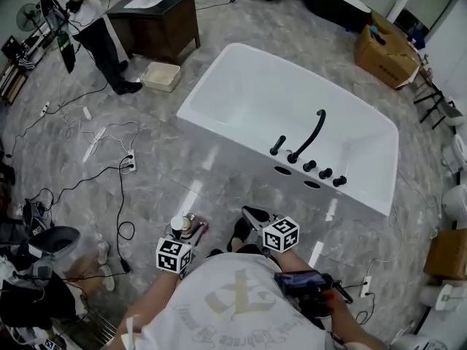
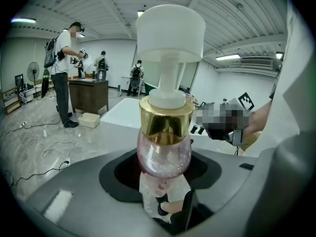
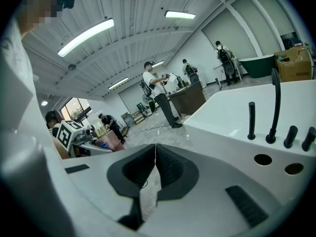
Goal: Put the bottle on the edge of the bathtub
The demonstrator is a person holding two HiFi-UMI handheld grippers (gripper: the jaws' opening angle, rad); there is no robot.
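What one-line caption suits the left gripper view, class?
Left gripper clamps a pink, gold-collared pump bottle, white bathtub ahead.

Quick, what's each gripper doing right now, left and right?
Left gripper: closed on the bottle.
Right gripper: closed, holding nothing.

The place was a large indoor work hall, not a home bathroom. A white bathtub (image 1: 314, 86) stood alone on a marble-patterned floor (image 1: 153, 144) strewn with cables (image 1: 120, 203) and a power strip (image 1: 130, 162). Around it were cardboard boxes (image 1: 385, 53), a dark wooden bench (image 1: 157, 24), strip lights (image 3: 85, 36) and other people (image 3: 157, 93).
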